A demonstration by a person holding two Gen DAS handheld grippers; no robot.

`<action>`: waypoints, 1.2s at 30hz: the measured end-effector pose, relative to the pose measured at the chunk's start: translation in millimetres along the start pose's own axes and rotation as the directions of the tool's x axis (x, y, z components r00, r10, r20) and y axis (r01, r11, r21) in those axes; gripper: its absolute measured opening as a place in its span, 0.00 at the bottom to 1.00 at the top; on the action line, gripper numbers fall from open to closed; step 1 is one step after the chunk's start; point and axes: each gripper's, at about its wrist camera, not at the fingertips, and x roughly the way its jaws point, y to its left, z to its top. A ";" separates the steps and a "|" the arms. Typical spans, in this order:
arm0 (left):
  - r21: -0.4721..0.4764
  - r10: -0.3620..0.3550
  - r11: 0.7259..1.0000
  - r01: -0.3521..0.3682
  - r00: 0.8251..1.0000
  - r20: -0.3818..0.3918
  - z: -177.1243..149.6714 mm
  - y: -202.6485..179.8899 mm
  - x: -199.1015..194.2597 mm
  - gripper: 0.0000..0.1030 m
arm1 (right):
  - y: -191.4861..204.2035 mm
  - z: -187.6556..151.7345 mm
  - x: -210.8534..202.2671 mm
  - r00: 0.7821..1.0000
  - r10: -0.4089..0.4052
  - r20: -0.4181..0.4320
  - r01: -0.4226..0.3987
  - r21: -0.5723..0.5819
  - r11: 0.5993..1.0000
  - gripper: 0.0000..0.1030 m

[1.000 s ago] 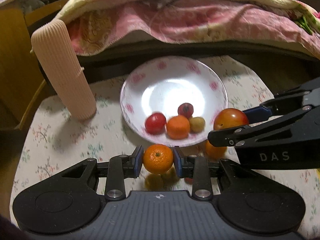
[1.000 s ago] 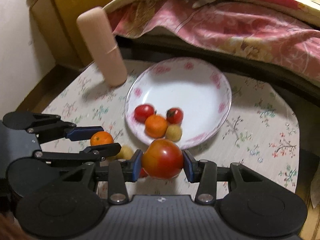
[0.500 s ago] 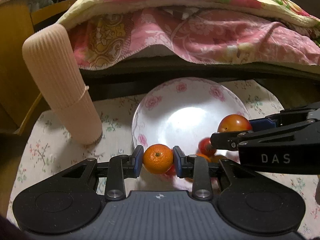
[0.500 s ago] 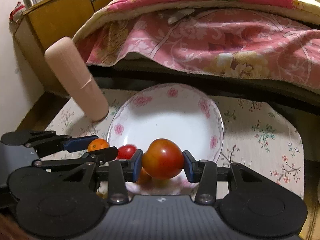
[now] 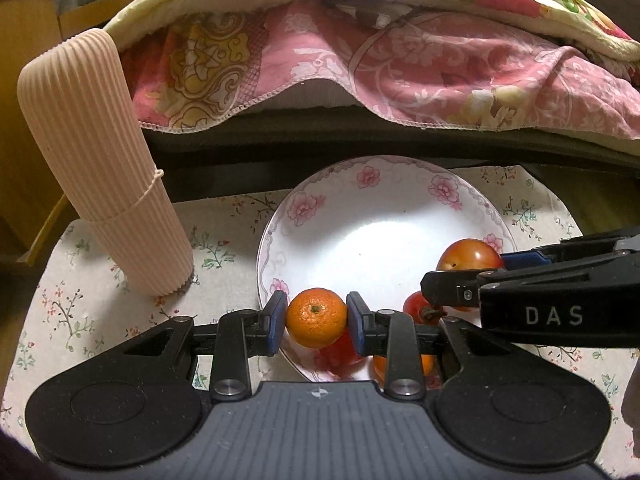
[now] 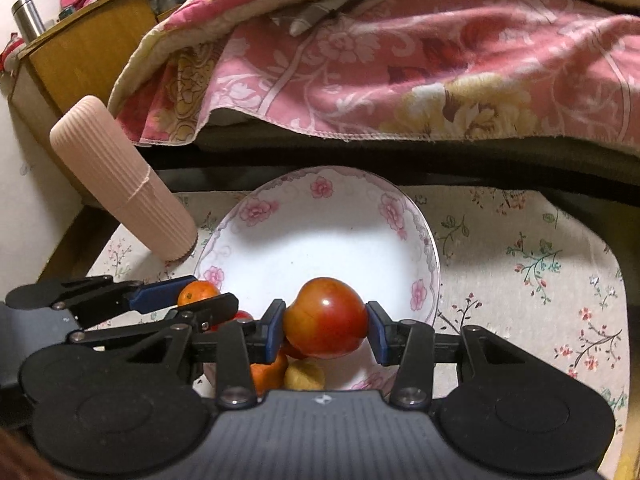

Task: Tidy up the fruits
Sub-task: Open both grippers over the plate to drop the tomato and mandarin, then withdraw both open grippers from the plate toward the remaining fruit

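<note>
My left gripper (image 5: 317, 323) is shut on a small orange mandarin (image 5: 317, 322) and holds it over the near left rim of the white floral plate (image 5: 360, 184). My right gripper (image 6: 326, 326) is shut on a large red tomato (image 6: 326, 322) above the plate's (image 6: 320, 184) near side; the tomato also shows in the left wrist view (image 5: 470, 256). In the plate under the grippers lie small red tomatoes (image 5: 418, 306), an orange (image 6: 269, 374) and a yellowish fruit (image 6: 305, 374), partly hidden.
A tall ribbed beige cylinder (image 5: 100, 160) stands left of the plate on the floral tablecloth (image 6: 520, 264). A pink quilt (image 5: 400, 60) overhangs a dark bed edge just behind the table. A wooden cabinet (image 6: 80, 40) is at far left.
Both grippers have moved forward and lower with their fruits, from the table's near side to over the plate's near part. The plate's fruits now sit under the fingers.
</note>
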 end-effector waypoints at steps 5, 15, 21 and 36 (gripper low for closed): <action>-0.008 0.006 1.000 -0.006 1.000 -0.001 0.6 1.6 0.8 0.43 | 0.6 -0.3 -1.0 1.000 -0.007 0.005 0.007 0.002 1.000 0.56; -0.004 -0.001 1.000 0.001 0.999 0.035 3.3 -3.2 -8.7 0.56 | -2.6 1.6 -8.2 0.999 -0.003 0.045 0.003 0.016 1.000 0.66; 0.033 0.004 0.999 -0.006 0.998 0.064 3.9 -11.4 -22.0 0.58 | 8.5 0.7 -21.0 0.995 -0.007 0.099 0.011 -0.041 0.999 0.67; 0.034 0.052 0.998 -0.055 0.995 0.086 -10.7 -11.4 -64.4 0.66 | 17.6 -11.3 -55.1 0.990 -0.023 0.137 0.028 -0.038 0.999 0.67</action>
